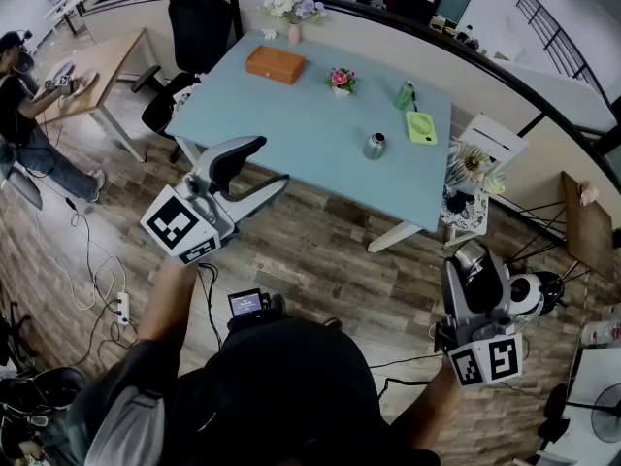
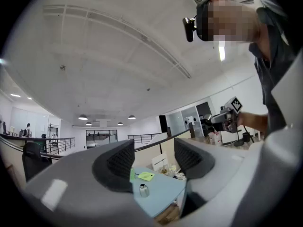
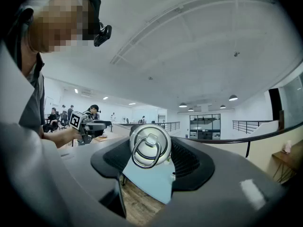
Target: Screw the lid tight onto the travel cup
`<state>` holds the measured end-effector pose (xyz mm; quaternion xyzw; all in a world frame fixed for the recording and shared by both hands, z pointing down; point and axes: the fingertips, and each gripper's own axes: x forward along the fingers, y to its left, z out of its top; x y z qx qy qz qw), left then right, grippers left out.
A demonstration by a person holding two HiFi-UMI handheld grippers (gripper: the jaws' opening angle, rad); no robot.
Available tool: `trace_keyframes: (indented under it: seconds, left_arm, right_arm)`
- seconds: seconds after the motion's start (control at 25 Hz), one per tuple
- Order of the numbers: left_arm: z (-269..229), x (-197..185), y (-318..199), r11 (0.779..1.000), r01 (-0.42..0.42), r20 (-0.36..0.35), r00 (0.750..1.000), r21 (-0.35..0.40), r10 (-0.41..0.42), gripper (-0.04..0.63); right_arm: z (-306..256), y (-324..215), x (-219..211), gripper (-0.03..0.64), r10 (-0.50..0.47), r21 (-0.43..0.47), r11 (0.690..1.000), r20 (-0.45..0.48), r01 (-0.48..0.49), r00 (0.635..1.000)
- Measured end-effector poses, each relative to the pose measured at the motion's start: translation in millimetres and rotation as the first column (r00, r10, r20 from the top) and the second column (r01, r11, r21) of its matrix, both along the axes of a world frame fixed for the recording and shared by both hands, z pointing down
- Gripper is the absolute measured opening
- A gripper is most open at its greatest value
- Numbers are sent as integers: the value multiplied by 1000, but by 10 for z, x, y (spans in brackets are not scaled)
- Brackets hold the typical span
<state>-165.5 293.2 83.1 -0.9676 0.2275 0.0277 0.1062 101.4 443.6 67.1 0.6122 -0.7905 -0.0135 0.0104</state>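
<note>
Wood-plank floor (image 1: pixel 320 260) spreads under you, and the pale blue table (image 1: pixel 291 134) stands ahead, well apart from both grippers. Toward the table's right end the travel cup (image 1: pixel 375 146) stands upright, near a lime-green tray (image 1: pixel 421 127) and a green bottle (image 1: pixel 406 95); a brown box (image 1: pixel 276 64) lies at the far side.

Your left gripper (image 1: pixel 264 166) is held up over the floor short of the table's near edge. Its jaws stand partly apart with nothing between them. In the left gripper view the cup (image 2: pixel 143 189) shows small and distant on the tabletop, low in the gap between the pads and touching neither.

Your right gripper (image 3: pixel 150 148) is low at your right side, farther from the table, and clenched on the lid (image 3: pixel 150 144) — a round steel lid with a ring handle, pressed between both pads and facing the camera.

Only the right gripper view shows that ring and the grip. The head view gives mostly the gripper's back and marker cube (image 1: pixel 485 360). The head view alone shows how far lid and cup are from each other — well apart.
</note>
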Motion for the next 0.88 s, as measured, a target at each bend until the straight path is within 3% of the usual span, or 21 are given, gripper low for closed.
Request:
trace_keyframes:
  seconds: [0.56,0.88]
  left_arm:
    - [50,-129,-88,1000,-24,-5,1000,-9,24,313]
    - [128,-272,-230,998,-57,0,998,-23,57,313]
  right_arm:
    - [12,-67,-177,265,18,-4,1000,1,-18,1000]
    - [7,-147,-368,264,27,14,1000,69,-28,997]
